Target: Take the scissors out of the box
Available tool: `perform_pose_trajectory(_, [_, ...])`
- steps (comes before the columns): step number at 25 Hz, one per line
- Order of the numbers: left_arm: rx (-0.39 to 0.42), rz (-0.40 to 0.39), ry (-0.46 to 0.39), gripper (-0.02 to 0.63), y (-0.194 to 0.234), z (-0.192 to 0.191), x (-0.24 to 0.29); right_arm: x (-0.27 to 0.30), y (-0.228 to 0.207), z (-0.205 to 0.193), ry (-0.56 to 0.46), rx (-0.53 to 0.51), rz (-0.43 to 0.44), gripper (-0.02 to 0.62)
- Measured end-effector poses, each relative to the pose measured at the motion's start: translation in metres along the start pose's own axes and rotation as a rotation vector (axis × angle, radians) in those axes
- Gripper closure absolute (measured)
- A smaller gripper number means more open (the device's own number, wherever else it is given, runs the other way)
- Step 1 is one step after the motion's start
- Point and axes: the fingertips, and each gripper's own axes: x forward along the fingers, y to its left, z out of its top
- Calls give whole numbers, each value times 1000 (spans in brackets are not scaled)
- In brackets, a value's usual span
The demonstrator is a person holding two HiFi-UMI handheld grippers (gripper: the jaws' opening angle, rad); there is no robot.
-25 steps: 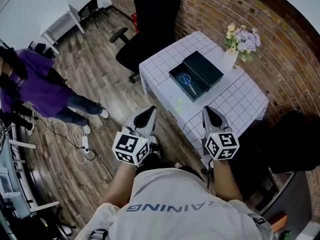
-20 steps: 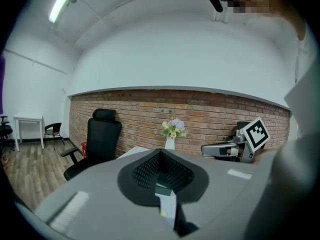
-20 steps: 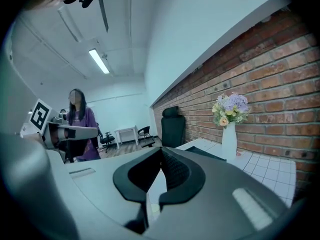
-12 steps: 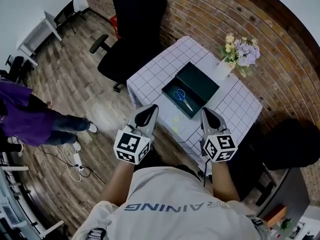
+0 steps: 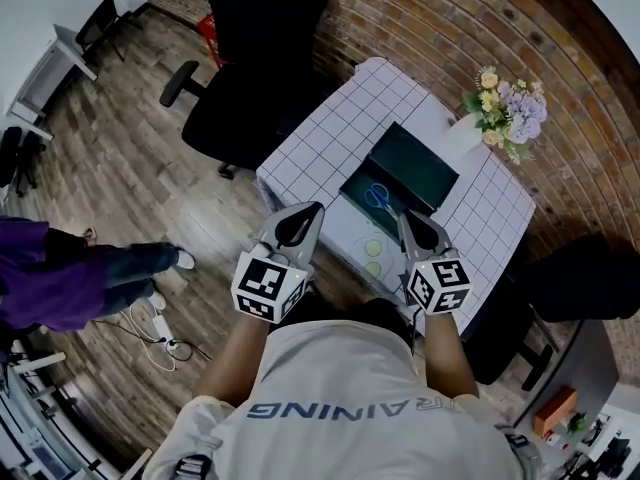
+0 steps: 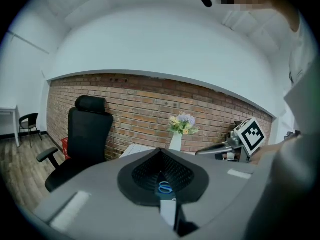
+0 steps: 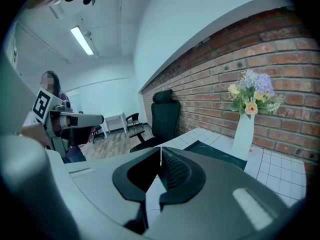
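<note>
Blue-handled scissors point(image 5: 378, 196) lie flat inside an open dark green box point(image 5: 420, 163) on the white checked table point(image 5: 330, 133). My left gripper point(image 5: 305, 209) hangs at the table's near edge, left of the box, shut and empty. In the left gripper view the scissors point(image 6: 164, 187) show through the gap behind its closed tips point(image 6: 161, 151). My right gripper point(image 5: 408, 216) is just short of the box's near side. Its jaws are starting to open, with only a hairline slit at the tips point(image 7: 160, 150) and nothing between them.
A white vase of flowers point(image 5: 510, 103) stands behind the box by the brick wall. Two pale round discs point(image 5: 373, 258) lie on the cloth near the front edge. A black office chair point(image 5: 250, 78) stands left of the table. A person in purple point(image 5: 50, 283) sits at far left.
Both grippers have moved forward to the table; their tips now reach its near edge by the box. The box and scissors have not moved on the table.
</note>
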Motion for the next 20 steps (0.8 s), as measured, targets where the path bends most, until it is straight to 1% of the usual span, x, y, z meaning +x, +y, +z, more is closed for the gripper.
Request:
perform_pose_trajectory(3, [-13,-5,17,603,8,-3,11,13,-7,-7,35,-11,-8,572])
perform_pose_trajectory(7, [-42,4,33,603,5,-6,27,29,-25,-15,109,-55,2,560])
perform_pose_trajectory(9, [-54,15,32,603,0,-5,33,38,-32,-24,180,-73,29,550])
perform_pose_trajectory(11, [-63,32,34,603,-2,-6,37,49,-39,-39,277,-89,56,504])
perform_pose_trajectory(14, [-77,61,43,603,-1,-11,38,67,-43,-62,417,-134,93,486])
perform_pose_trajectory(17, [-94,93,59,603,1,-21,32,87,-39,-82,511,-167,126,459])
perform_pose_trajectory(20, [-120,125,62,603,6,-26,26,108,-37,-99,585,-200,133,457])
